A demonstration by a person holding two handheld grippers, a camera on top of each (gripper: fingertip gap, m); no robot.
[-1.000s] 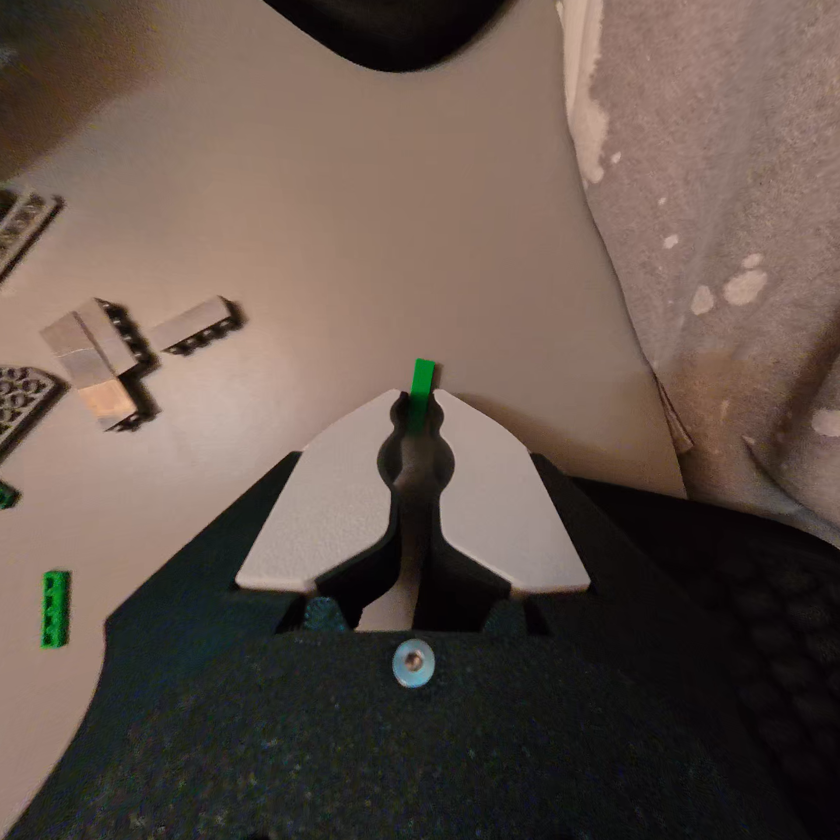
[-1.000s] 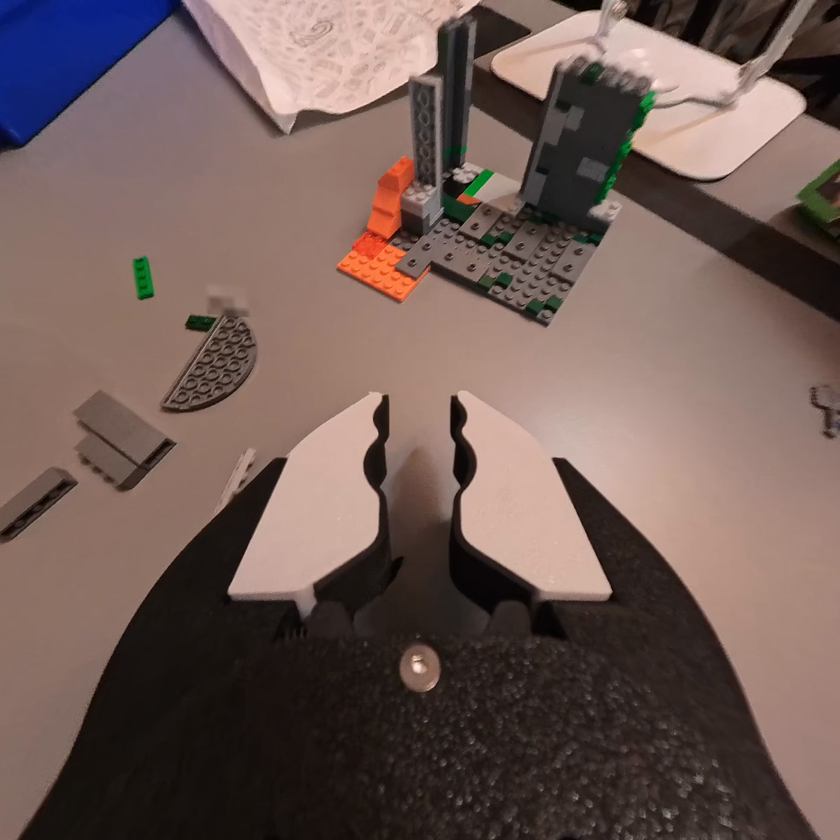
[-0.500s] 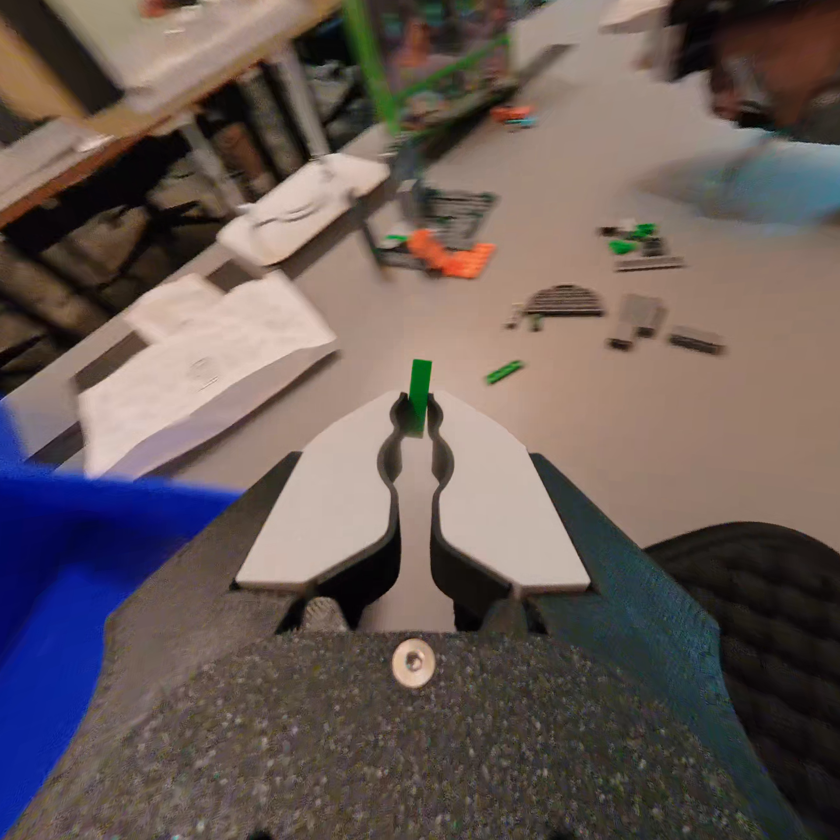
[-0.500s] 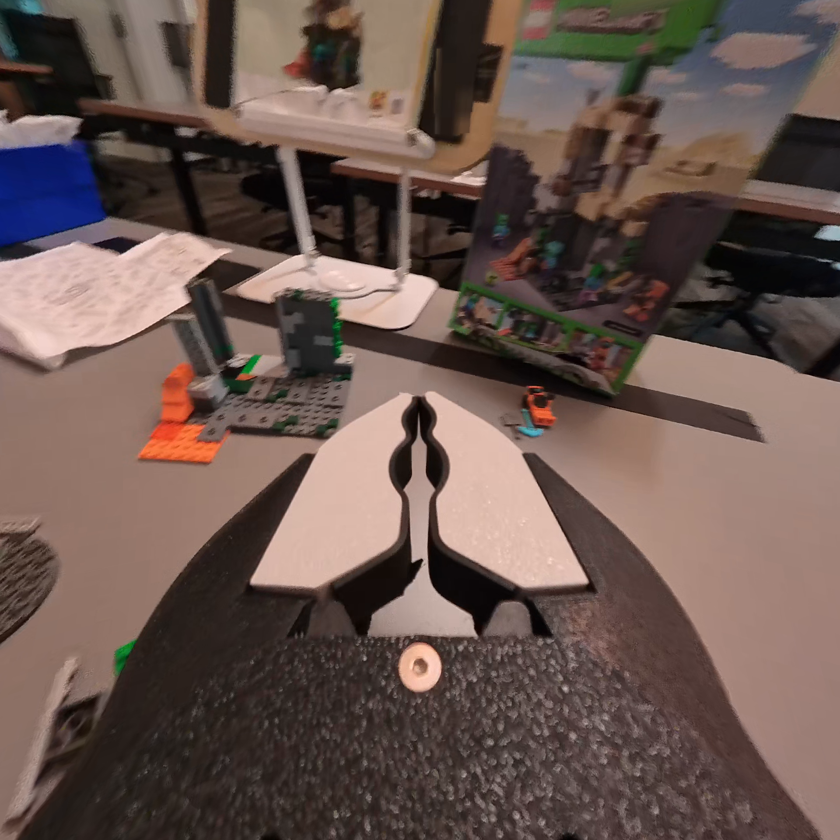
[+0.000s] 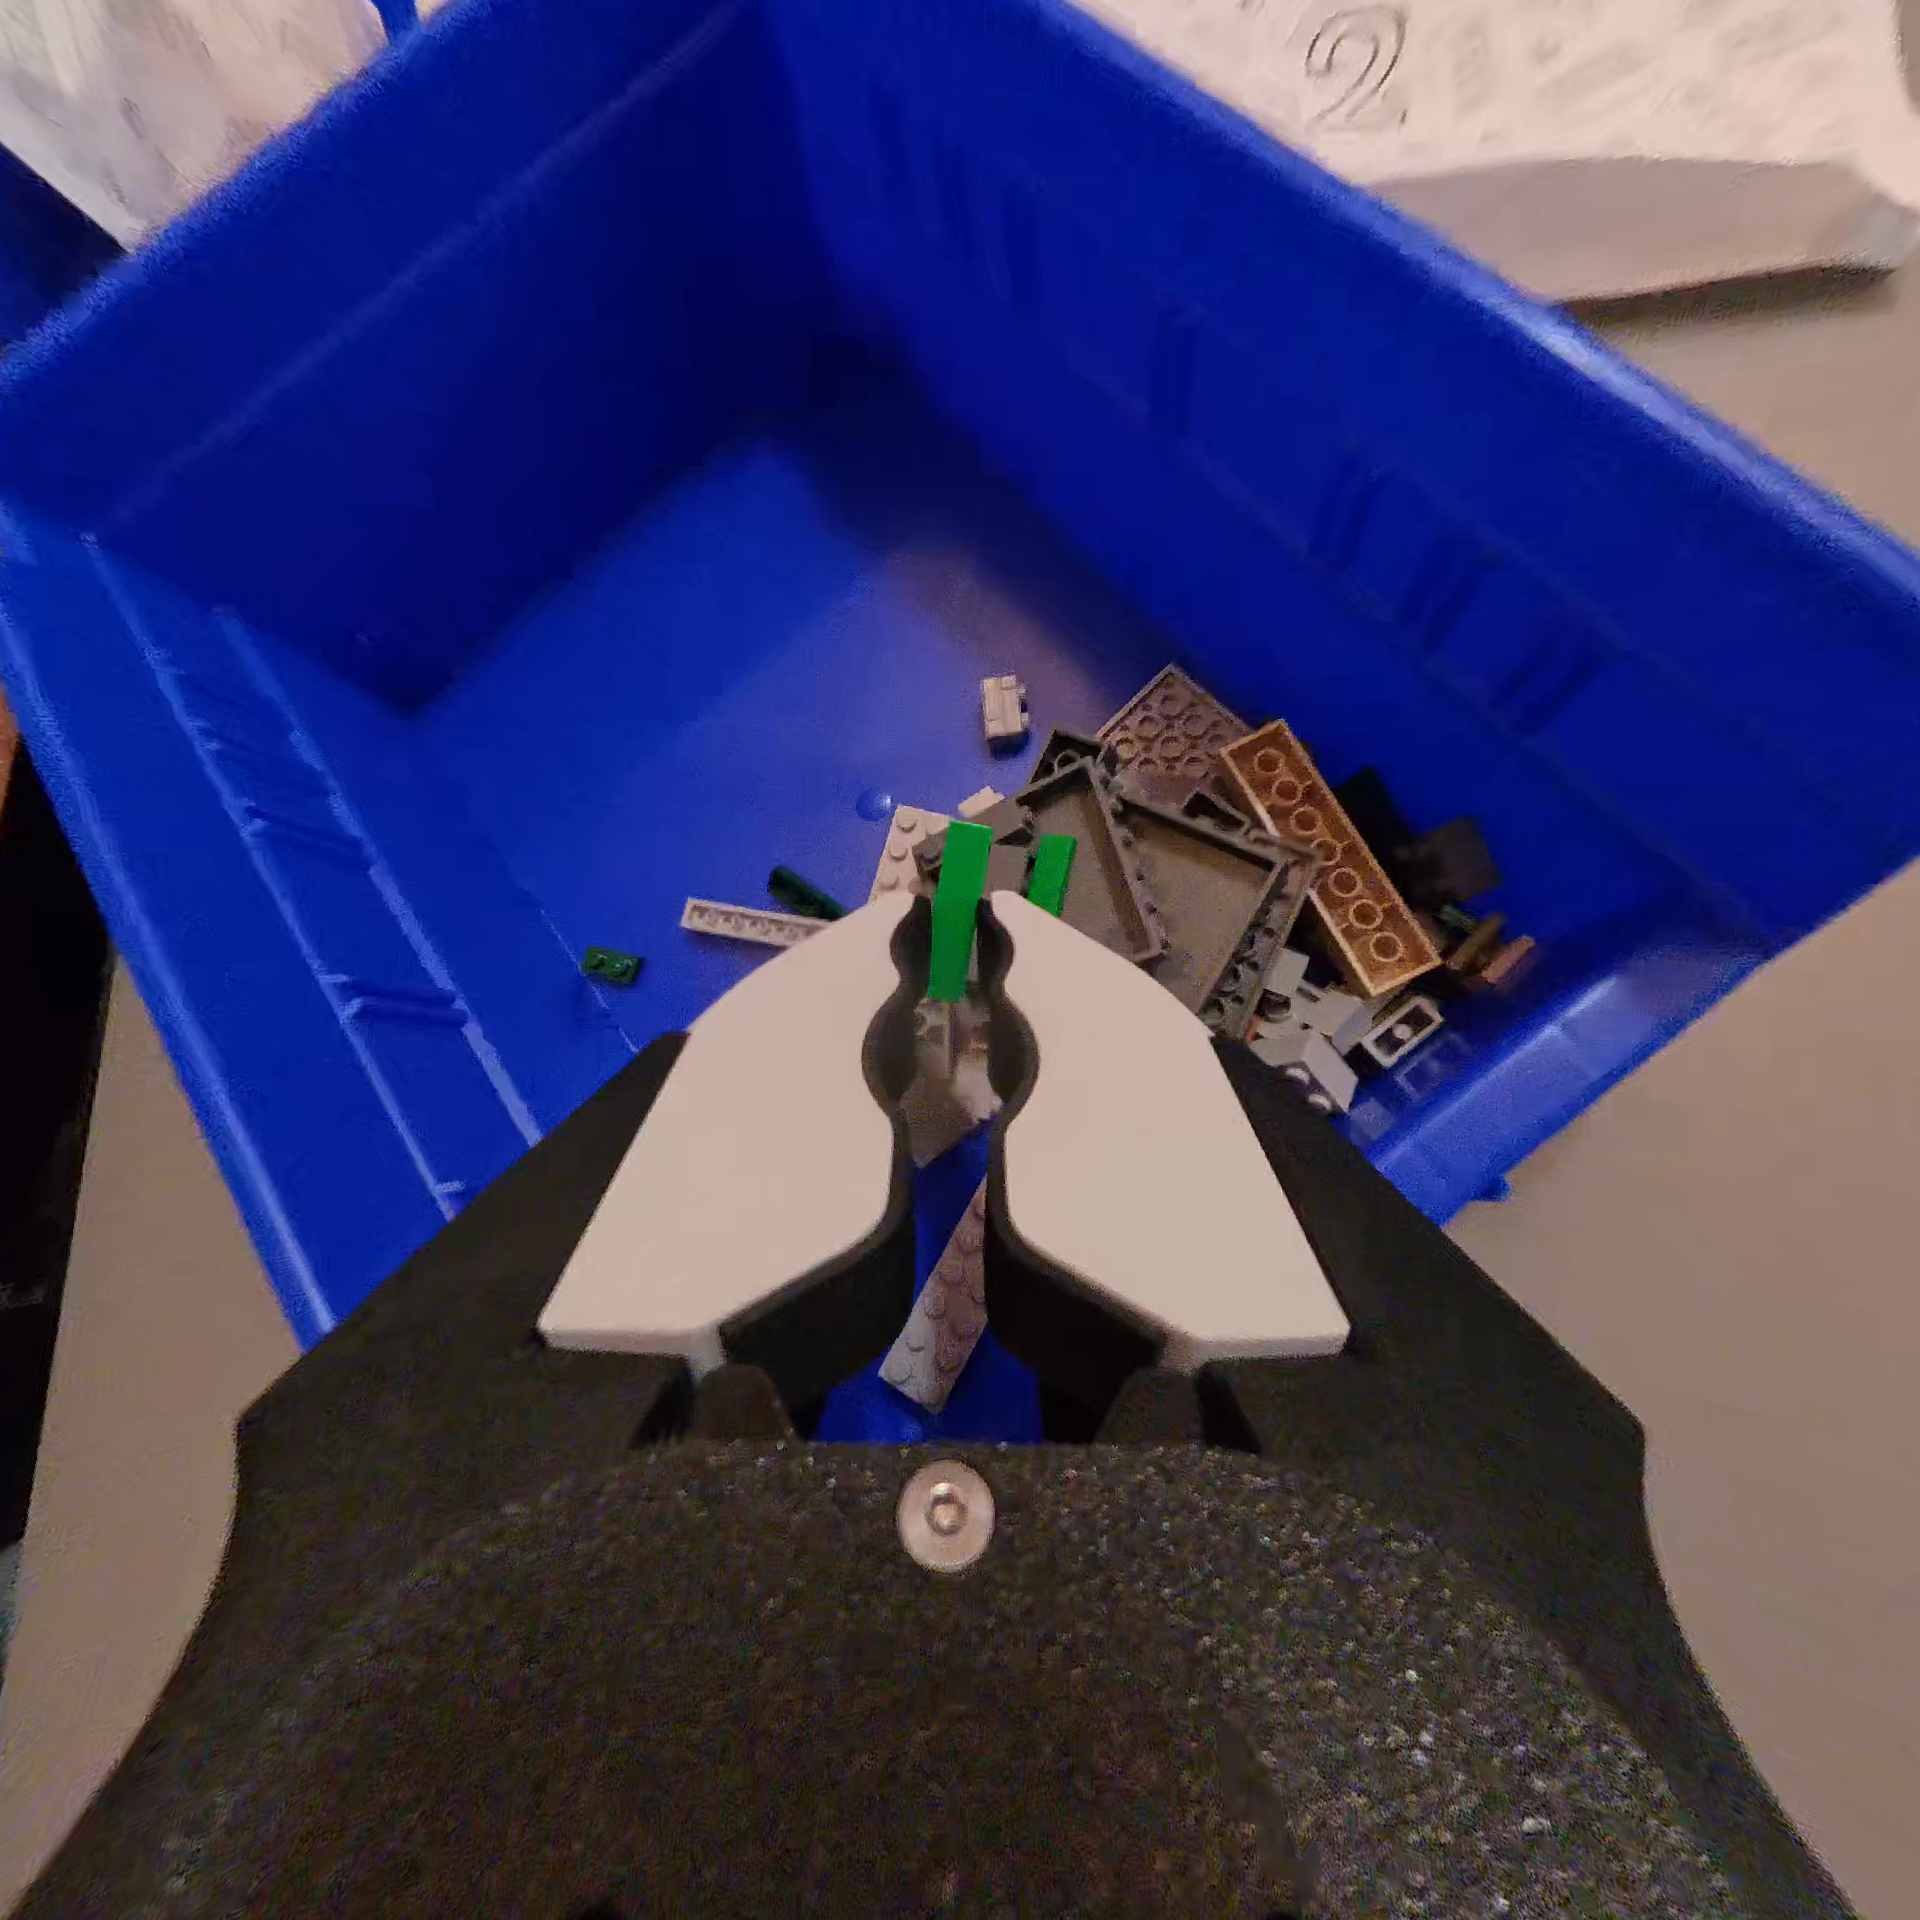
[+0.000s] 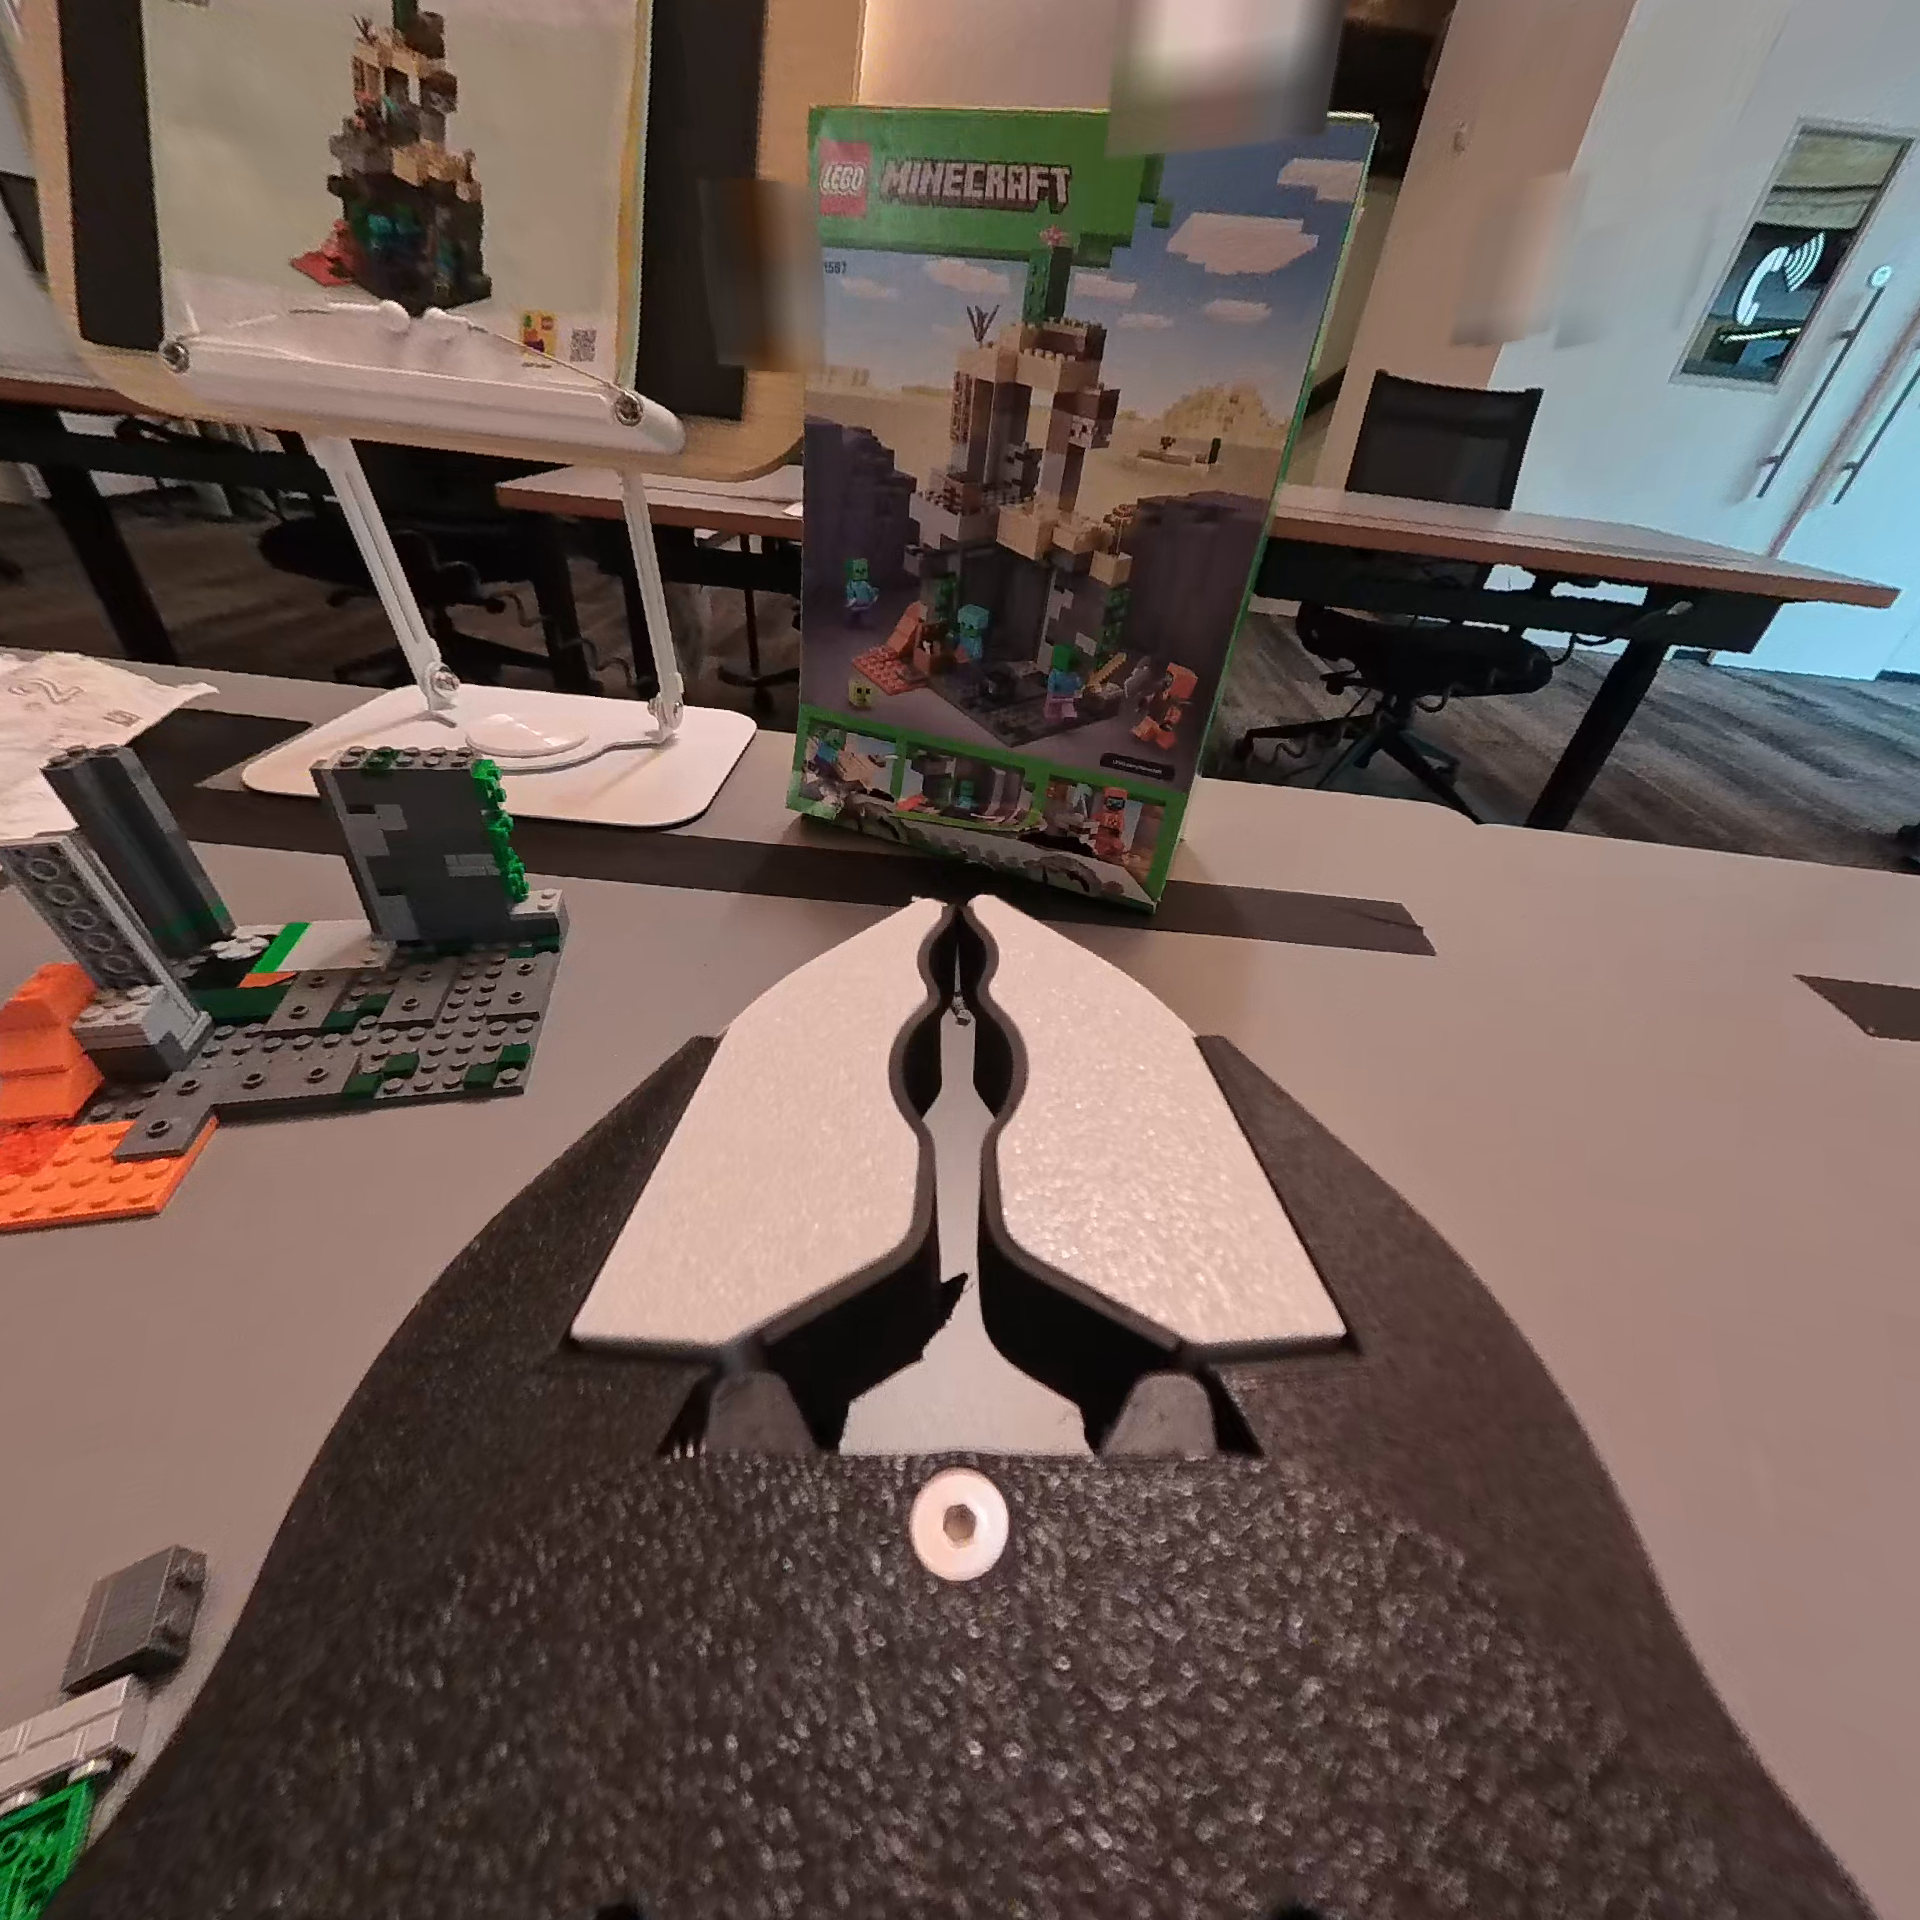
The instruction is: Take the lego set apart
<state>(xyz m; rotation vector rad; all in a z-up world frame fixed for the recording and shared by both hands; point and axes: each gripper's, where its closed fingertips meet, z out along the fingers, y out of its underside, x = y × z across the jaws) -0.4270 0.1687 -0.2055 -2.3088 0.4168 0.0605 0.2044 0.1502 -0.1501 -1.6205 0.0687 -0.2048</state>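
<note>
My left gripper (image 5: 954, 902) is shut on a thin bright green lego piece (image 5: 957, 904) and holds it above a blue bin (image 5: 1143, 312). The bin holds a heap of grey, tan and green lego pieces (image 5: 1195, 883) in its near right corner. My right gripper (image 6: 958, 909) is shut and empty, above the grey table (image 6: 1455, 1143). The partly dismantled lego set (image 6: 343, 997) stands to its left: a dark grey studded base with an orange plate (image 6: 73, 1184), a grey wall (image 6: 416, 842) and a leaning grey pillar (image 6: 125, 831).
A lego set box (image 6: 1039, 520) stands upright behind the right gripper. A white stand (image 6: 509, 748) holding an instruction booklet is at the back left. Loose grey and green pieces (image 6: 135, 1616) lie at the near left. White paper (image 5: 1558, 125) lies beside the bin. About 65 cm separates my left fingertips from my right.
My left gripper has swung with the green piece from over the table to above the blue bin. My right gripper has closed and tilted up from the set toward the box.
</note>
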